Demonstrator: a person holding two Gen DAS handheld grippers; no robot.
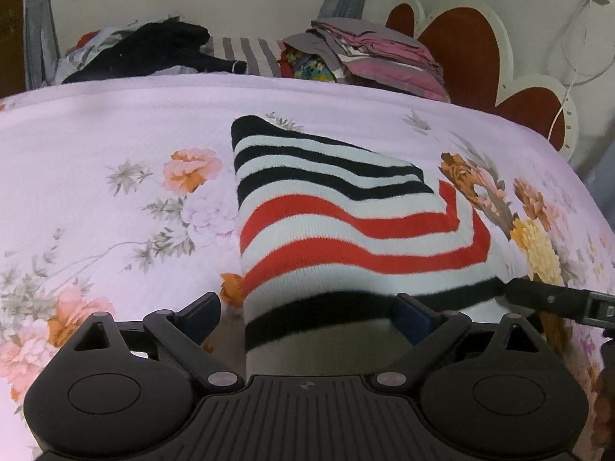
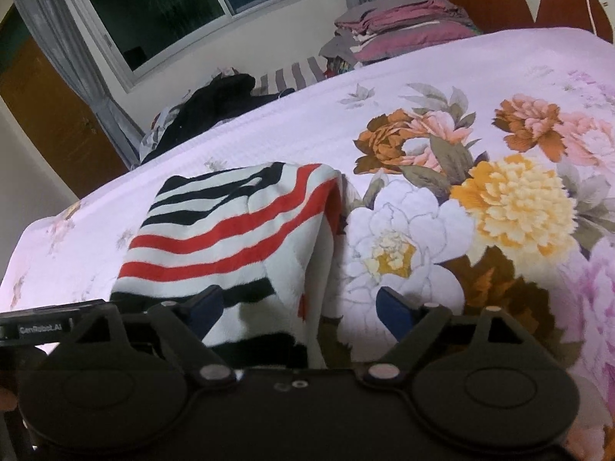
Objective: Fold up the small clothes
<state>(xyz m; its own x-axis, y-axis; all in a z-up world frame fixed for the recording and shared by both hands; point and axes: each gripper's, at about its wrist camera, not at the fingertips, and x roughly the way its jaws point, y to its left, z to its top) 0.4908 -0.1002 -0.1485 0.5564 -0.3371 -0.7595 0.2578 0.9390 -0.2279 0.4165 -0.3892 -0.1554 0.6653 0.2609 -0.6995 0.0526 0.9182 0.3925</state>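
Observation:
A small knit garment with black, white and red stripes lies folded on the pink floral bedspread. It also shows in the right wrist view. My left gripper is open, its fingers either side of the garment's near hem. My right gripper is open over the garment's near right corner. The right gripper's finger shows at the right of the left wrist view. The left gripper's body shows at the left edge of the right wrist view.
A stack of folded pink and grey linens and a heap of dark clothes lie at the bed's far side. A red and white headboard stands at the right. A window and grey curtains are behind.

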